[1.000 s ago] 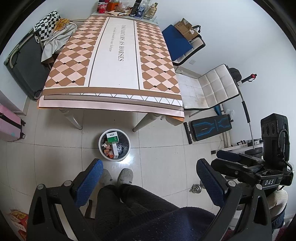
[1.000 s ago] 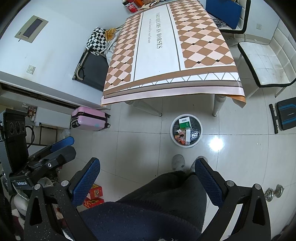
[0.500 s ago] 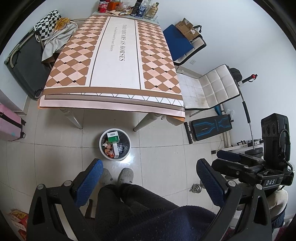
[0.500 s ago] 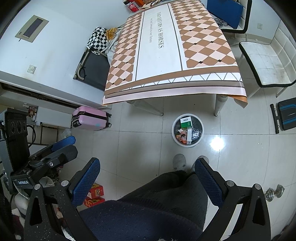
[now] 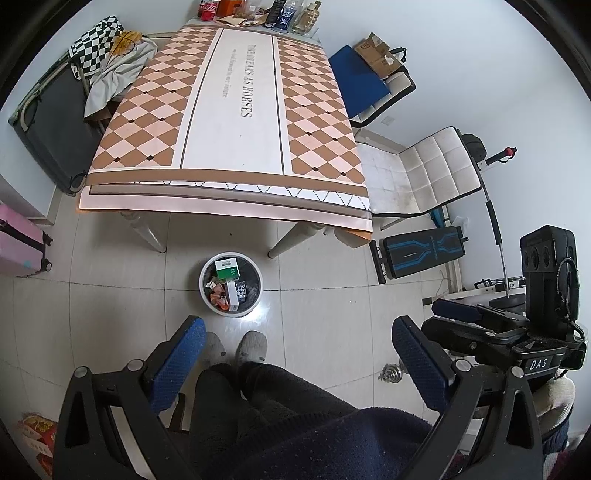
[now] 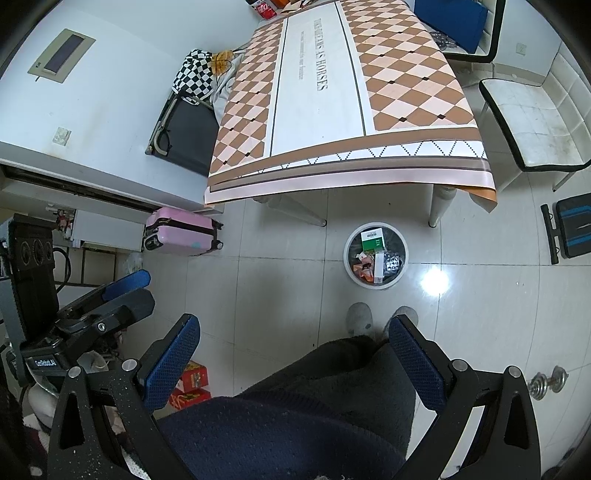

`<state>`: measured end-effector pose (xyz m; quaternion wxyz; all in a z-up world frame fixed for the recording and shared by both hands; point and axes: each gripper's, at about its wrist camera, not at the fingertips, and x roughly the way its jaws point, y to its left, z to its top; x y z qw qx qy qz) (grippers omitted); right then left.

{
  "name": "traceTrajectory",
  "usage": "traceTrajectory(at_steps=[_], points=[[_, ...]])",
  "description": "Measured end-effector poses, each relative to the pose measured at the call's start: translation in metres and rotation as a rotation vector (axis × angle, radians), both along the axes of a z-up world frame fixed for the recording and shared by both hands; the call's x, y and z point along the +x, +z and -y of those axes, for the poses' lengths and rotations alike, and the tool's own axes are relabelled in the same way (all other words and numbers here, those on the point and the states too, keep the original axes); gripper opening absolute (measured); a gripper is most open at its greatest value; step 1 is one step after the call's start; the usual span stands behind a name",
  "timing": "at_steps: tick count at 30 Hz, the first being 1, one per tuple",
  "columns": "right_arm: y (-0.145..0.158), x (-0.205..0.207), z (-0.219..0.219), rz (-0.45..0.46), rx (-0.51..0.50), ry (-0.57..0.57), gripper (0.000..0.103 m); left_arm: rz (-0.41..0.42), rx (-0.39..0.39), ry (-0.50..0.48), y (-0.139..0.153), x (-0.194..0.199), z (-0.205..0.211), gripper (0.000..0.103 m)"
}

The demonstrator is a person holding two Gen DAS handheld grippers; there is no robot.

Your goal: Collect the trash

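A round white trash bin (image 5: pixel 255 293) stands on the tiled floor in front of the table; it holds a green-and-white box (image 5: pixel 227 270), a blister pack and orange wrappers. The bin also shows in the right wrist view (image 6: pixel 349 271). My left gripper (image 5: pixel 297 360) is open and empty, held high above the person's legs and slippers, nearer than the bin. My right gripper (image 6: pixel 293 363) is open and empty at similar height, and appears in the left wrist view (image 5: pixel 476 321) at right.
A table with a diamond-pattern cloth (image 5: pixel 236 110) has cans and bottles (image 5: pixel 258 9) at its far end. White chairs (image 5: pixel 428 173) stand right, a pink suitcase (image 6: pixel 181 230) left, a dumbbell (image 6: pixel 546 382) and red boxes (image 6: pixel 192 384) on the floor.
Both views have drifted slightly, so the table and bin sit a little further right and up in frame. Both grippers stay open and empty.
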<state>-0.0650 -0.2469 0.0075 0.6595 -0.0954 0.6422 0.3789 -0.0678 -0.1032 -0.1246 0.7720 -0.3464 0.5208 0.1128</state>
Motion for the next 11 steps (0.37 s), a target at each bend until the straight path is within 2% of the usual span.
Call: traceTrajectory(at_steps=[11], points=[[-0.0012, 0.002, -0.0015, -0.003, 0.0, -0.002, 0.103, -0.007, -0.006, 0.006, -0.0013, 0.0074, 0.0015, 0.103]])
